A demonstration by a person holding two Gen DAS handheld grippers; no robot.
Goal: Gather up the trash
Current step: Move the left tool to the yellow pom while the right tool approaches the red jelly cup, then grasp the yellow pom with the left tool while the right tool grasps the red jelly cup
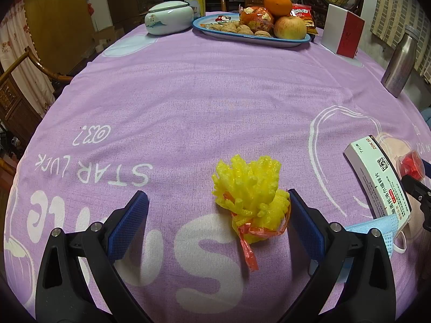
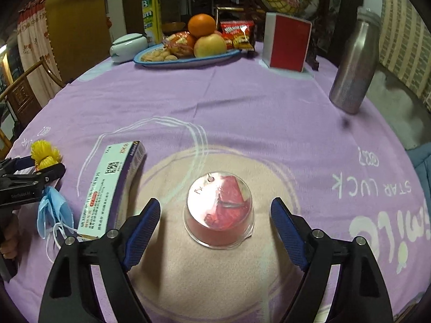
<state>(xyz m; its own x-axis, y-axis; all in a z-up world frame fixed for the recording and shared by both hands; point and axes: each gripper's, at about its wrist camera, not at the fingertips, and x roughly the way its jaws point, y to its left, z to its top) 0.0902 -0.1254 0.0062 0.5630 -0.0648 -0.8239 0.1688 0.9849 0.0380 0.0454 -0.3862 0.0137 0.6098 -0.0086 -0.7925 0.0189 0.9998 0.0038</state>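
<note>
Low in the left wrist frame, the left gripper (image 1: pixel 218 215) stands wide open, holding nothing; the yellow foam net (image 1: pixel 249 202) tied with red ribbon lies on the purple tablecloth (image 1: pixel 202 94) between its fingers, close against the right pad. At lower centre of the right wrist frame, the right gripper (image 2: pixel 215 222) is likewise spread and empty, straddling an upturned clear plastic cup (image 2: pixel 219 212), apart from both pads. Left of it lie a medicine box (image 2: pixel 111 185) and blue face mask (image 2: pixel 54 210).

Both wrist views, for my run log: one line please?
left gripper: open, straddling yellow foam net | right gripper: open, straddling upturned plastic cup
</note>
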